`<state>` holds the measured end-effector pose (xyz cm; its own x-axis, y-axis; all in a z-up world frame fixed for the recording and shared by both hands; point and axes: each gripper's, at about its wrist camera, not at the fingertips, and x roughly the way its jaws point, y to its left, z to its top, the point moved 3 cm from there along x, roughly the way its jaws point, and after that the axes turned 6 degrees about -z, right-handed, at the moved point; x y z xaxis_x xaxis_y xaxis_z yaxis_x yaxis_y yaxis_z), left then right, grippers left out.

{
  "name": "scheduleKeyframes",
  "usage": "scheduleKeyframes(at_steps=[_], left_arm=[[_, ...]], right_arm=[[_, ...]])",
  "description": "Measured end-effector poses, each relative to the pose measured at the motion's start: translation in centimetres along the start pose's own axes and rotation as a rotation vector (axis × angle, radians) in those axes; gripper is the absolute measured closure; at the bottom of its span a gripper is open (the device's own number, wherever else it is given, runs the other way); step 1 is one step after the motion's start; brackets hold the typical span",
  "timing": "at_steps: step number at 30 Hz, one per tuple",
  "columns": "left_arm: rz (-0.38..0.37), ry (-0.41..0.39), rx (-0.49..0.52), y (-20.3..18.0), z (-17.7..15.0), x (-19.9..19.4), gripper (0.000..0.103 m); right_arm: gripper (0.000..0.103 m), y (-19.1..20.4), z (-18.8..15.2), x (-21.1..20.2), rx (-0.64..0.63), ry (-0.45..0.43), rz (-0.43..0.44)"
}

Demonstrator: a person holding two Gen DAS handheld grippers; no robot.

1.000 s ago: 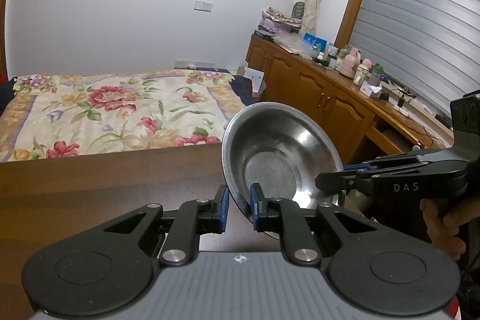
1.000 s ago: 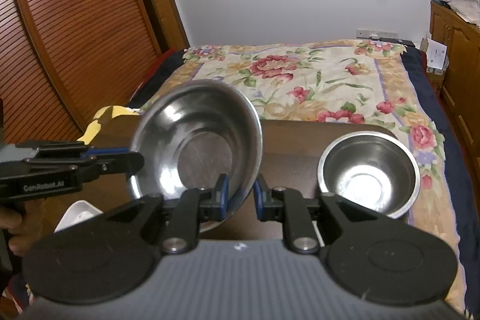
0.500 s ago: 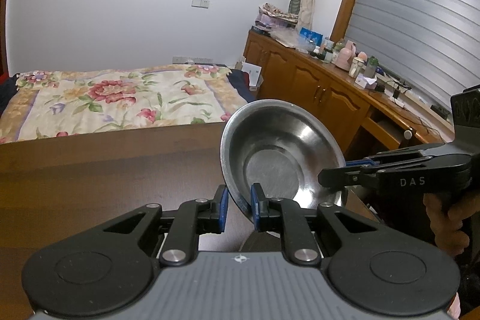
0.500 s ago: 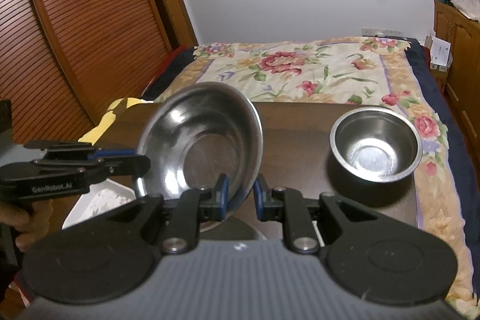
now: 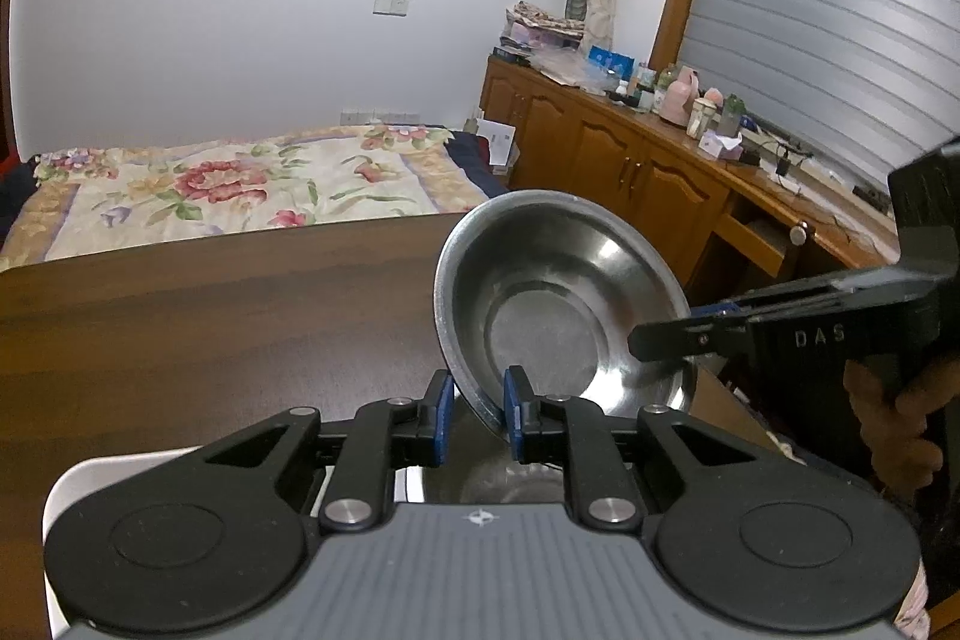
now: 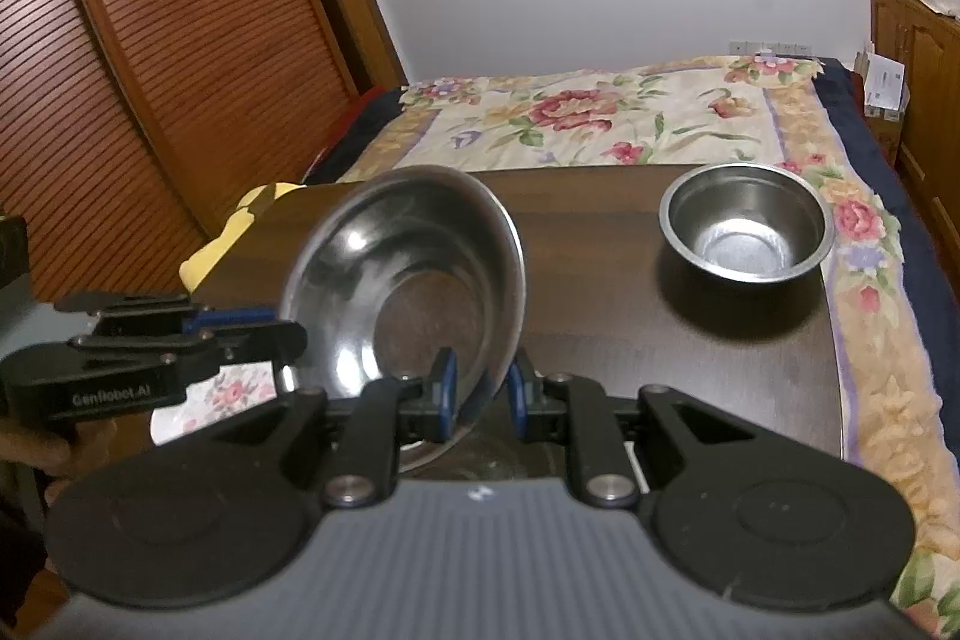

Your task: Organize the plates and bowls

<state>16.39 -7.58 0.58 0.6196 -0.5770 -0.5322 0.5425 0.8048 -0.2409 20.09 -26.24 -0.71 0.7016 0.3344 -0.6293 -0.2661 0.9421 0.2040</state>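
I hold one wide steel bowl between both my tools, tilted on edge above the dark wooden table. My left gripper has its blue pads narrowed around the bowl's near rim, the rim passing between them against the right-hand pad; whether the other pad touches I cannot tell. From this side my right gripper comes in from the right and pinches the opposite rim. The right wrist view shows the same bowl from its other side, with the right gripper closed narrow on the lower rim and the left gripper biting the rim at the left. Only the right view shows a second, smaller and deeper steel bowl sitting upright near the table's far right corner, well apart from the held one, and a floral plate low at the left under the left tool. Only the left view shows the wooden cabinets with clutter on top, and a white edge just below my fingers. The bed with its flowered cover lies beyond the table in both.
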Motion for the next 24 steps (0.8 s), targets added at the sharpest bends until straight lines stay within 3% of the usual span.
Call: scheduleKeyframes(at_steps=[14, 24], left_arm=[[0.007, 0.028, 0.022, -0.6, -3.1, 0.5, 0.083], [0.031, 0.033, 0.064, -1.2, -4.3, 0.6, 0.083]], right_arm=[[0.083, -0.1, -3.3, 0.1, 0.049, 0.009, 0.008], [0.083, 0.5, -5.4, -0.2, 0.039, -0.03, -0.046]])
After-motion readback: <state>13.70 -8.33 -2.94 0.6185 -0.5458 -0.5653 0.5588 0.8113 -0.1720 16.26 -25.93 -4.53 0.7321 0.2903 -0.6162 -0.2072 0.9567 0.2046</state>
